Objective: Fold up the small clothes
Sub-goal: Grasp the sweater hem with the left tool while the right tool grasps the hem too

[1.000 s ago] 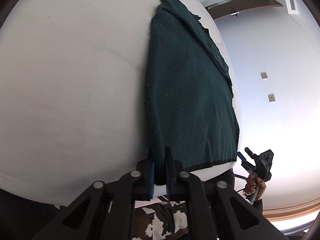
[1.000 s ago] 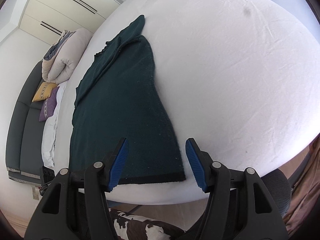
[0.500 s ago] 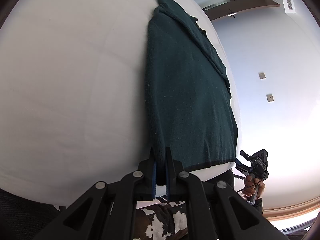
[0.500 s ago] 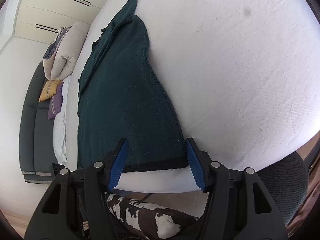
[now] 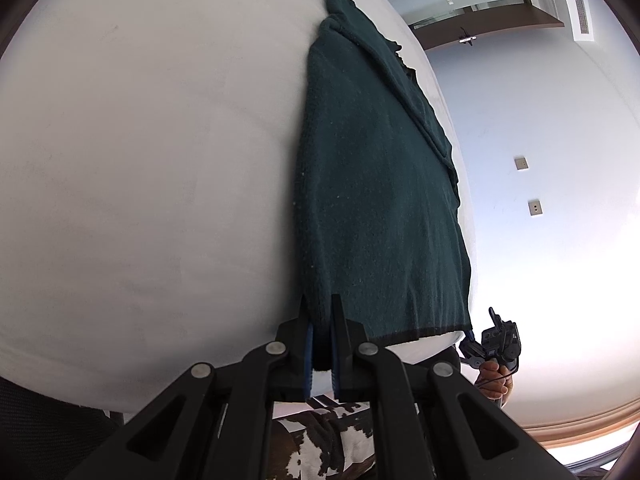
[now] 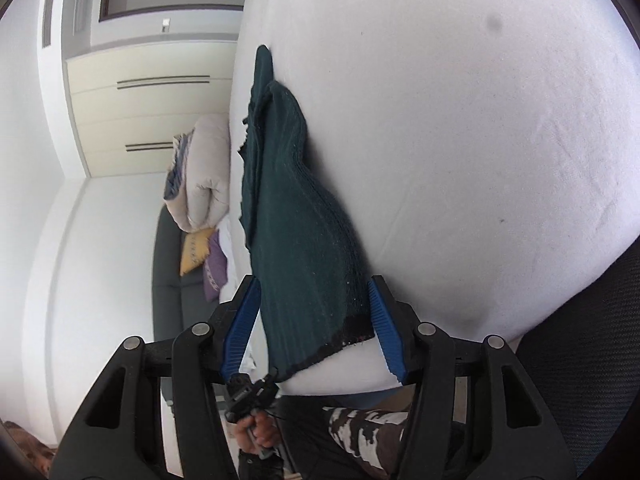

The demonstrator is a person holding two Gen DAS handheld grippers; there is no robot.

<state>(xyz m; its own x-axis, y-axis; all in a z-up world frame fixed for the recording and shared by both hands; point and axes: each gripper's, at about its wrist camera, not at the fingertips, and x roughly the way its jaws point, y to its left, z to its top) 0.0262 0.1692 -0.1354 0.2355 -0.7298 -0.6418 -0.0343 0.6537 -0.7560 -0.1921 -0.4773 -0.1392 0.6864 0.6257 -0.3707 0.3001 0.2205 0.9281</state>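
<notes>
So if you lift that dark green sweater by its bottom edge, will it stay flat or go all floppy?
Probably floppy: the green sweater is soft knit lying limp on the white bed, with rumpled folds at its far end. It likely sags between the left gripper, pinching one hem corner, and the right gripper, whose jaws are closing around the other. Fuzzy knit shouldn't slip easily.

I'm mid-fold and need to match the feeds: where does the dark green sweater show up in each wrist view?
Left wrist: dark green sweater runs centre-right, hem corner clamped in the left gripper.
Right wrist: sweater centre-left, hem between the closing right gripper fingers.
Shared landmark: the black hem band.
</notes>
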